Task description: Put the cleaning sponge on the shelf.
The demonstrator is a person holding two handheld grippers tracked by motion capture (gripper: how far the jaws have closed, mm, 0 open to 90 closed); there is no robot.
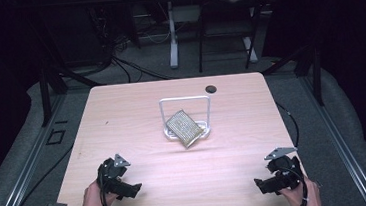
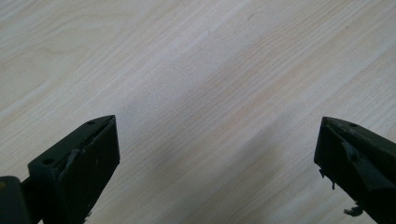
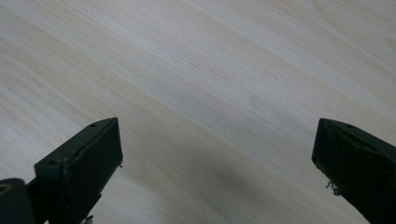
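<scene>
My two tongs are sitting nearest, low at the near edge of the table (image 1: 120,96) — my left gripper (image 1: 128,190) at about seven o'clock, my right gripper (image 1: 264,185) at about five. Both are resting with jaws spread wide, holding nothing; each gripper view is looking between them at bare wood. I am judging the work as not yet begun — nothing is being gripped or touched. The speckled pad (image 1: 185,128) is leaning tilted against the white wire stand (image 1: 185,101) toward twelve o'clock, well apart from both tongs and roughly between their lines of reach.
</scene>
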